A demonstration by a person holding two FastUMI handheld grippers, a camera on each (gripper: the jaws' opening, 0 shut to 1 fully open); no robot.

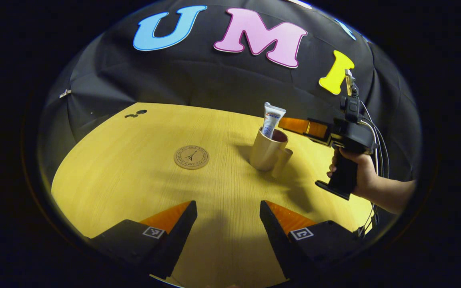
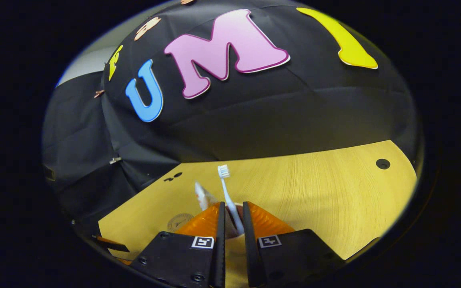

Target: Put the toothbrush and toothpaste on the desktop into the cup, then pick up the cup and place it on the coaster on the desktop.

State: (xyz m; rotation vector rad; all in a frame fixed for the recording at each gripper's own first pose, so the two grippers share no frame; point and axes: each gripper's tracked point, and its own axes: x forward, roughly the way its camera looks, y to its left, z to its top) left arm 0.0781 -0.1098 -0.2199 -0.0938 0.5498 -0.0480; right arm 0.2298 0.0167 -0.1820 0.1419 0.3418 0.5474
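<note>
Now your right gripper (image 2: 231, 218) holds the toothbrush (image 2: 226, 192) pinched between nearly closed fingers above the cup (image 1: 268, 150), where the toothpaste (image 1: 271, 120) already stands, so lower it straight before letting go, while your left gripper (image 1: 228, 218), fingers apart, faces the coaster (image 1: 191, 157)

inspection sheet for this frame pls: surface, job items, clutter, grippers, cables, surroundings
Surface: wooden desktop, holes near its far edge.
Job's things: toothpaste upright in the cup; toothbrush between the right gripper's fingers, bristles up, over the cup; coaster bare, apart from the cup.
Clutter: nothing seen.
Grippers: left gripper open above the desktop; right gripper nearly shut, contact with the toothbrush unclear.
Cables: bundle behind the right gripper's handle, off the desktop.
Surroundings: black cloth wall.
</note>
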